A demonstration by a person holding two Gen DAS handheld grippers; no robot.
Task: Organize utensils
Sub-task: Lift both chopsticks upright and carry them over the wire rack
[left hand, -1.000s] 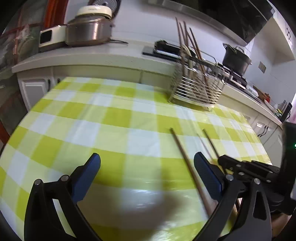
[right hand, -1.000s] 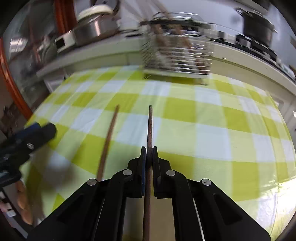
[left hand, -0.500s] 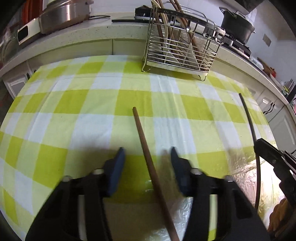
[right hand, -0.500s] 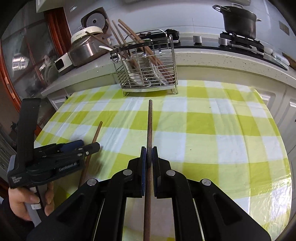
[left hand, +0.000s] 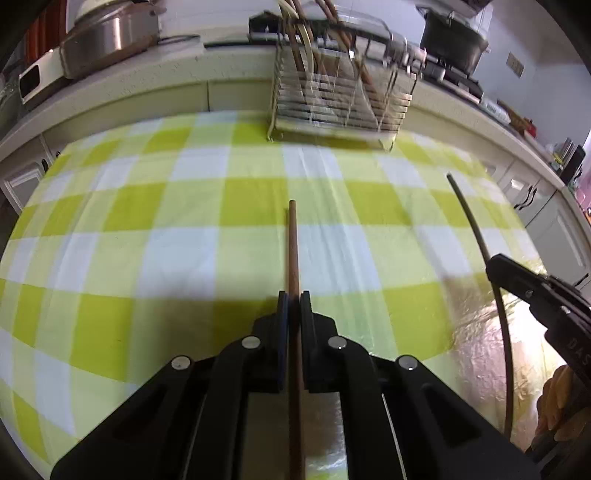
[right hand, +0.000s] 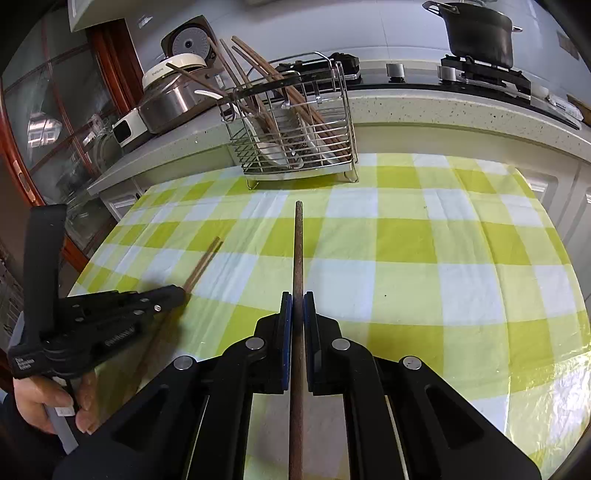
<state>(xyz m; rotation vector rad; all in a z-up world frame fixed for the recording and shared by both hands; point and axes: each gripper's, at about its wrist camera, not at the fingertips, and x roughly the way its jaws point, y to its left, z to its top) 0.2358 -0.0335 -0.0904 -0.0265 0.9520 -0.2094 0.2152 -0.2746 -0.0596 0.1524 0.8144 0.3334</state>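
Left gripper (left hand: 294, 299) was clamped tight on a brown chopstick (left hand: 293, 251), jaws pinched to the stick's width; half a second before they stood wide apart around it as it lay on the cloth. So the grab just happened. Stick ran straight out between the fingers, tip pointing toward the rack (left hand: 338, 92). Whether it was lifted off the cloth (left hand: 147, 229) yet, can't tell; left view was motion-blurred.

Right gripper (right hand: 297, 302) was likewise closed hard on a second chopstick (right hand: 297, 254), same as in both earlier frames, no change in grip. It pointed at the rack (right hand: 295, 125) too. In the left view this stick showed as a dark curved line (left hand: 476, 236) at the right edge.

From the right view the left gripper (right hand: 173, 295) sat low at the left, near the cloth (right hand: 443, 240), its stick (right hand: 205, 258) poking forward.

Wire rack stood at the cloth's far edge, well apart from both grippers, already holding several chopsticks and what looked like spoons or plates. Rice cooker (right hand: 173, 96) and pot (right hand: 476, 33) on the counter behind.

Judgement: both loose sticks were now in hand, none seen left on the cloth. Pick stage done; next is carrying both to the rack and dropping them in tip-first. Risk: long sticks snagging on the rack wires.
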